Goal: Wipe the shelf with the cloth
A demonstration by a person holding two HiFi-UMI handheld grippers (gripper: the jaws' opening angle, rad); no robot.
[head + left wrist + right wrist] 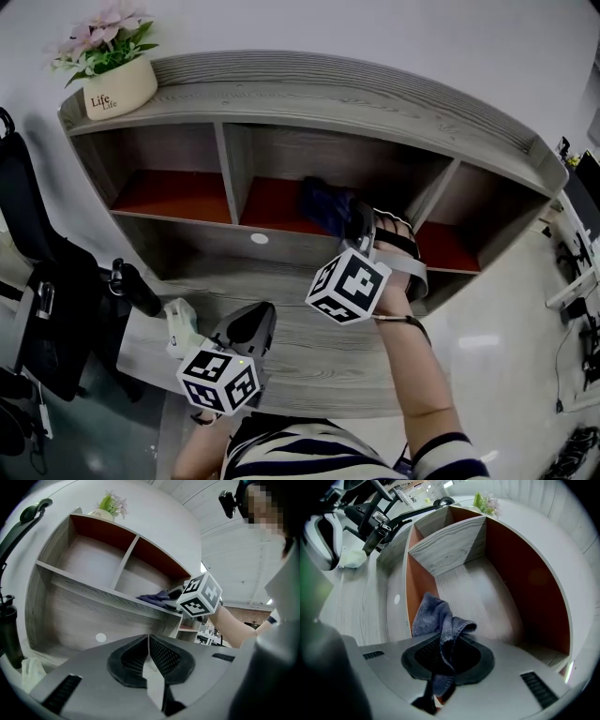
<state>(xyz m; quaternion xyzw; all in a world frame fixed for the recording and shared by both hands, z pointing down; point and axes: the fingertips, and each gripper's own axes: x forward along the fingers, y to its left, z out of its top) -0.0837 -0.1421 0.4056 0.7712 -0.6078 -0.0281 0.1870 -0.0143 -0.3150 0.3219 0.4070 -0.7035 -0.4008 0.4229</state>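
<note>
Your right gripper (359, 220) (445, 656) reaches into the middle compartment of the upper row of the grey wood-grain shelf unit with red-brown back panels (375, 103) (450, 545). Its jaws are clenched on the dark blue terry cloth (323, 202) (433, 616). One fold of the cloth runs down between the black pads. The rest bunches up ahead of the jaws and lies on the grey floor of that compartment, close to its front edge and toward its right-hand divider. From the left gripper view, the cloth (154, 597) sits right at the front lip of that board, just beside the marker cube of your right gripper.

Your left gripper (255, 319) (149, 656) hangs over the wide lower board of the unit, near its front left part, well apart from the cloth. Its jaws are pressed together with nothing between them.

A white round pot of pink flowers (117, 89) (105, 506) stands on the left end of the top board. A black bottle (139, 289) (9, 630) stands at the left edge of the lower board. A crumpled white rag (180, 323) (30, 670) lies just beside the bottle.
</note>
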